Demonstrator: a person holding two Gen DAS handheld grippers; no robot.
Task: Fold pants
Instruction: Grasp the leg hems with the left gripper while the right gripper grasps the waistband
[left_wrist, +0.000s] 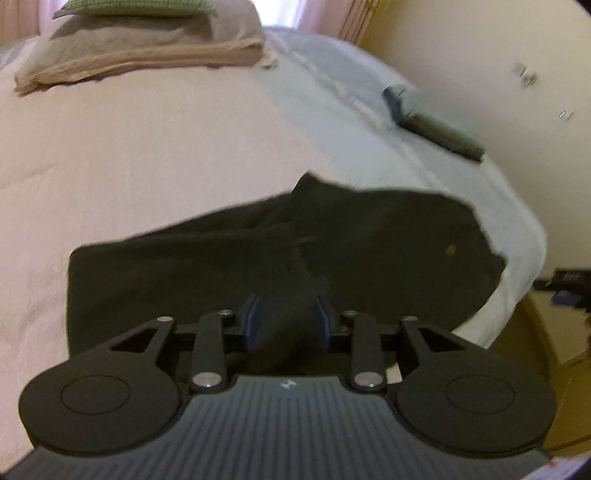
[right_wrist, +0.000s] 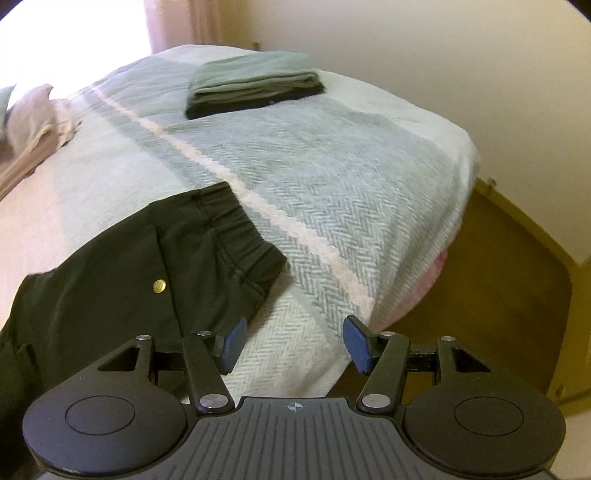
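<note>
Left gripper (left_wrist: 287, 320) clamped on black pants (left_wrist: 221, 258) (bed (left_wrist: 147, 147) beneath)

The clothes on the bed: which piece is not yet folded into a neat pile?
The black pants with a brass button, spread loosely by the grippers. The green folded stack and beige folded stack lie tidy farther away.

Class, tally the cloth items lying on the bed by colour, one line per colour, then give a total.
Black: 1, the pants, partly gripped by the left gripper
Grey-green: 1, the folded stack near the far edge
Beige: 1, the folded pile
Green checked: 1, the piece on top of that pile
Total: 4
</note>
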